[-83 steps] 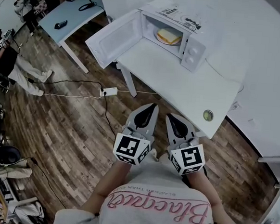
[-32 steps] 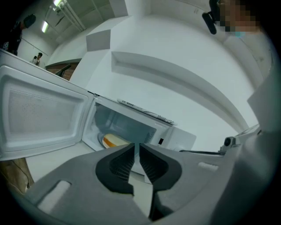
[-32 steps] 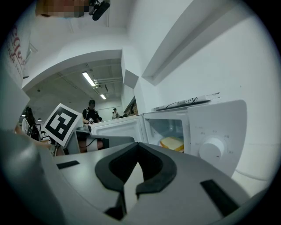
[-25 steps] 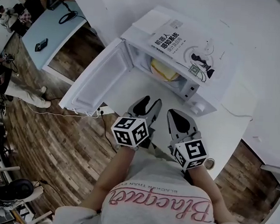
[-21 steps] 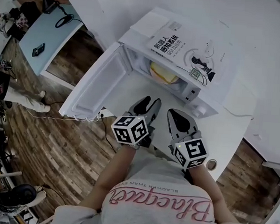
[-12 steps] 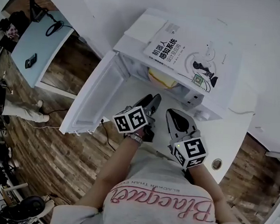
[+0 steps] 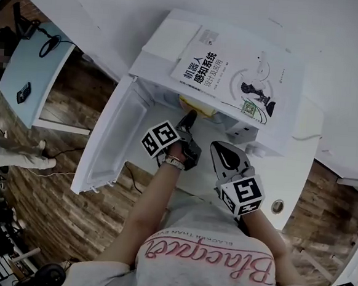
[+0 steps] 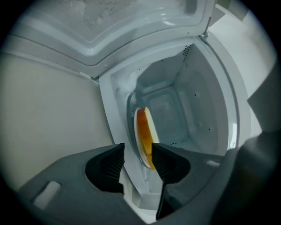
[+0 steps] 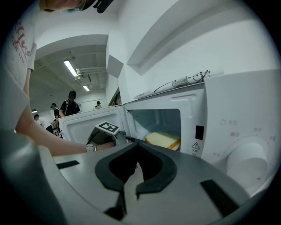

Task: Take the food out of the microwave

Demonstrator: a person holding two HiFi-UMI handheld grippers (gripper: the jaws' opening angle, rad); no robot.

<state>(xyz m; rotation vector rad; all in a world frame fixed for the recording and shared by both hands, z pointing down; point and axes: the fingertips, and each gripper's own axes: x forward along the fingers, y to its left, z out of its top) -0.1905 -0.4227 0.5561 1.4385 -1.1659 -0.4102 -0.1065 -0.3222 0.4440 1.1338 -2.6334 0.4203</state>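
Observation:
The white microwave (image 7: 166, 36) stands with its door (image 7: 111, 143) swung open to the left. Inside lies yellow food (image 7: 194, 105) on a glass plate; it shows edge-on in the left gripper view (image 8: 144, 132) and as a slab in the right gripper view (image 9: 163, 139). My left gripper (image 7: 189, 117) reaches into the oven's mouth. Its jaws (image 8: 137, 154) are open, just short of the plate's near rim, with nothing held. My right gripper (image 7: 222, 154) hangs back over the table in front of the control panel (image 9: 237, 145), and it (image 9: 128, 190) is shut and empty.
A large book (image 7: 234, 72) lies on top of the microwave. The white table (image 7: 302, 149) carries a small round fitting (image 7: 277, 206) near its right front corner. A blue desk (image 7: 31, 66) and wooden floor (image 7: 51, 203) lie to the left. People stand far off (image 9: 70, 103).
My left gripper has gone forward from beside the right one into the microwave's opening. The right gripper has stayed in place. The head view has drawn closer over the microwave.

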